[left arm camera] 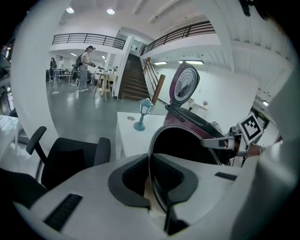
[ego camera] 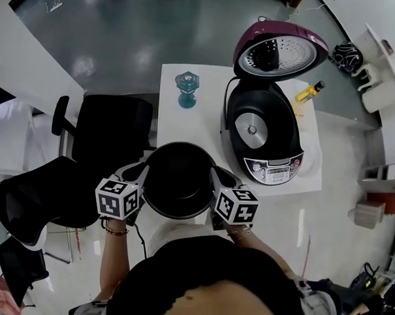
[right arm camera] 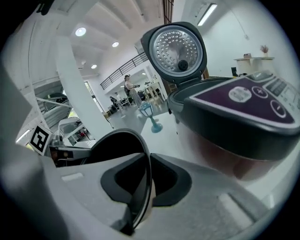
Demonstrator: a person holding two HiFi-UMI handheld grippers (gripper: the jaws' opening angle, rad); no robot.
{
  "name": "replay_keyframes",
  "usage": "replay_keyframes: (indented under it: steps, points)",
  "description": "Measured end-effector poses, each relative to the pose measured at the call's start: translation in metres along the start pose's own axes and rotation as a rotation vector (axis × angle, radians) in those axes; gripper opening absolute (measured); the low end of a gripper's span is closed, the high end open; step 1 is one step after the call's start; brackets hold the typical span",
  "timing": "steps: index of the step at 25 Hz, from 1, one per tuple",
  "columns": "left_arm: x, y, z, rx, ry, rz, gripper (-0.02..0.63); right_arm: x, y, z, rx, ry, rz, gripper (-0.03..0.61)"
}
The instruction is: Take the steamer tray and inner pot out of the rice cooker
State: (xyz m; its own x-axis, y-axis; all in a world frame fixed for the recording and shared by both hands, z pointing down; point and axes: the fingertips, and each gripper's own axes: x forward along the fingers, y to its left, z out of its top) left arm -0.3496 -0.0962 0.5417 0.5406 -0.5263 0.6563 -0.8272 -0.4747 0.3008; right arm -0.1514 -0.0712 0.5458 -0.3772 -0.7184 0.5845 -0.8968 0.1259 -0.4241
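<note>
Both forearms reach forward from the body, elbows out, with the left gripper (ego camera: 145, 174) and the right gripper (ego camera: 217, 178) angled in and downward from opposite sides. The left forearm (ego camera: 114, 261) runs nearly straight up the head view, and the right forearm (ego camera: 266, 252) comes in on a slant. The marker cubes cover the hands themselves.

Between the grippers sits the black inner pot (ego camera: 179, 179), outside the rice cooker (ego camera: 264, 133), just in front of it and to its left. It overlaps the near edge of the white table (ego camera: 186, 124). The pot's base is hidden, so whether it rests on the table or hangs above it cannot be told.

In the left gripper view, the left gripper (left arm camera: 151, 176) is clamped on the thin rim of the pot (left arm camera: 187, 143), one pad inside the wall and one outside. The right gripper (right arm camera: 149, 180) pinches the opposite rim of the pot (right arm camera: 117, 145) the same way. Each view shows the other gripper across the pot's mouth.

The cooker's lid (ego camera: 280, 53) stands open, and its bowl shows a bare metal plate. A blue ornament (ego camera: 186, 88) stands behind the pot on the table, and a yellow bottle (ego camera: 309, 92) lies beyond the cooker. A black office chair (ego camera: 114, 127) sits left of the table.
</note>
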Motion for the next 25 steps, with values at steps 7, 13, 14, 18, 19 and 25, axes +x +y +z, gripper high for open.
replay_keyframes:
  steps: [7,13,14,18,19,25]
  points:
    - [0.024,0.014,0.012,0.008,0.031,-0.023,0.026,0.020,-0.010,0.003,0.045,0.017,-0.039,0.040]
    - [0.039,0.021,0.019,0.005,0.053,-0.049,0.026,0.032,-0.016,0.008,0.058,0.029,-0.063,0.040]
    - [0.041,0.022,0.019,0.008,0.058,-0.050,0.026,0.033,-0.017,0.008,0.061,0.031,-0.067,0.040]
    - [0.050,0.024,0.024,-0.007,0.053,-0.060,0.026,0.037,-0.022,0.012,0.047,0.028,-0.081,0.040]
    - [0.051,0.025,0.026,-0.012,0.049,-0.061,0.026,0.039,-0.023,0.014,0.043,0.026,-0.084,0.040]
    - [0.056,0.026,0.032,-0.003,0.031,-0.069,0.028,0.044,-0.025,0.021,-0.015,0.001,-0.121,0.040]
